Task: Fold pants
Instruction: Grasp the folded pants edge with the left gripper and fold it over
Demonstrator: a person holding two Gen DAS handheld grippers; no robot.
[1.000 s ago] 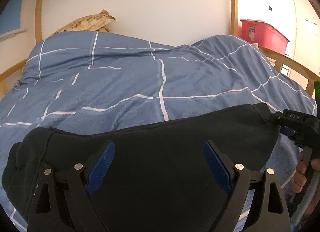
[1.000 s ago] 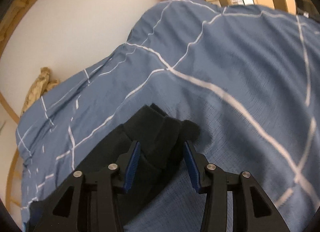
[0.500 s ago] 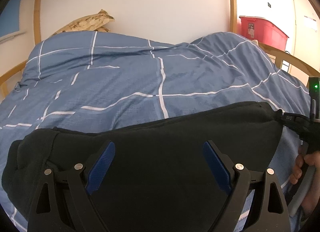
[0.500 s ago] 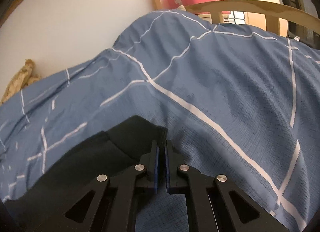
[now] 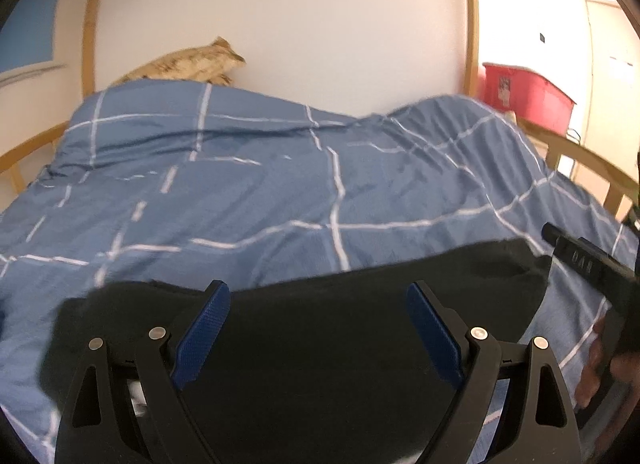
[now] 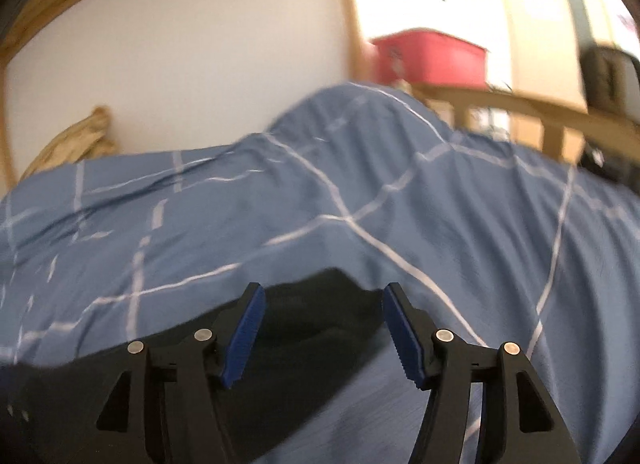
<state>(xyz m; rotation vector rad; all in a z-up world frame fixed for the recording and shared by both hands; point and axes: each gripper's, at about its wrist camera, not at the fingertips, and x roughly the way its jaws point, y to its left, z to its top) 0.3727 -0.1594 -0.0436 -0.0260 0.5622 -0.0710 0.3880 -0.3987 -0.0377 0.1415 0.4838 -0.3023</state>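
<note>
Left wrist view: black pants [image 5: 320, 344] lie folded on the bed [image 5: 280, 192], near side. Left gripper [image 5: 318, 316] jaws wide, empty. Right gripper [image 6: 323, 324] jaws just opened, above the pants' right end, gripping nothing.

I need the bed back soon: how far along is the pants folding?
Mostly done, it seems: the black pants lie as one compact bundle on the blue duvet. Nothing is gripped: the left gripper is open, and the right gripper has just been opening, gripping nothing. Perhaps a final tidy is left.
</note>
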